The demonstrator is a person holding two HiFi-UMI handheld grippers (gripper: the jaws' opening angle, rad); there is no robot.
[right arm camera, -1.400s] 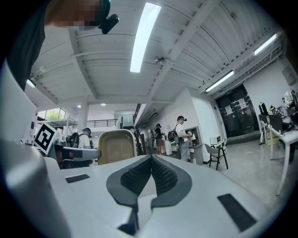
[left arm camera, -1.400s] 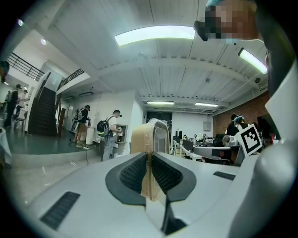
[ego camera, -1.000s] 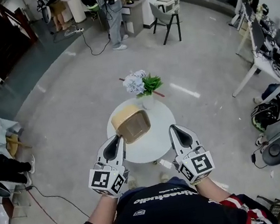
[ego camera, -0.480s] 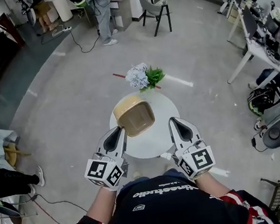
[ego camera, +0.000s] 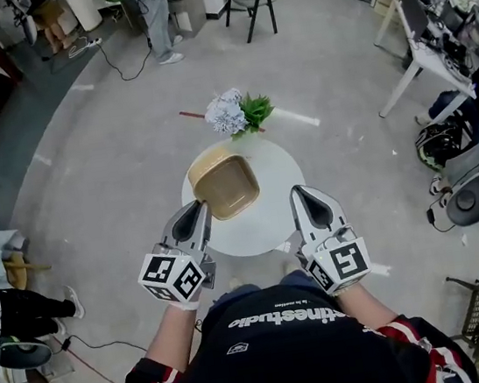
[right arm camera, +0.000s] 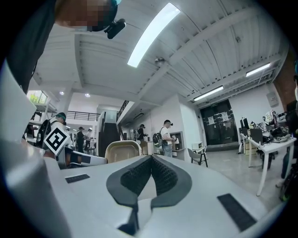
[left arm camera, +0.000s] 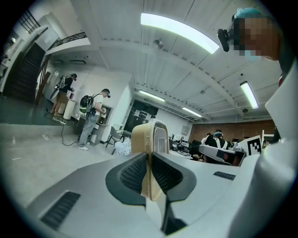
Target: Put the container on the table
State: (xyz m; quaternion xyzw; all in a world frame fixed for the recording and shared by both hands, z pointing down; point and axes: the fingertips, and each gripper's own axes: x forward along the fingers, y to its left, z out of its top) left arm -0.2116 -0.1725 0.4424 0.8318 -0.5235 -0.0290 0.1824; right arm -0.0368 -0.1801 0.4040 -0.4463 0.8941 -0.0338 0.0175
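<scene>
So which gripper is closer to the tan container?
Left. The left gripper is clamped on the container's rim, holding it over the round table. The right gripper is empty, off to the container's right, not touching it.

My head camera looked steeply down from above the person's shoulders. It sat far enough off to take in the whole round table [ego camera: 273, 212] and both grippers at the bottom of the frame. The left gripper [ego camera: 198, 211] camera rode low behind its own jaws, very near them, and faced level across the room. The right gripper [ego camera: 303, 195] camera sat the same way, facing the same end of the room. All three views shared the container [ego camera: 225, 186]. The right gripper view caught the left's marker cube [right arm camera: 55, 137] at its left edge, and both gripper views shared the standing people [left arm camera: 91, 118] far off.
</scene>
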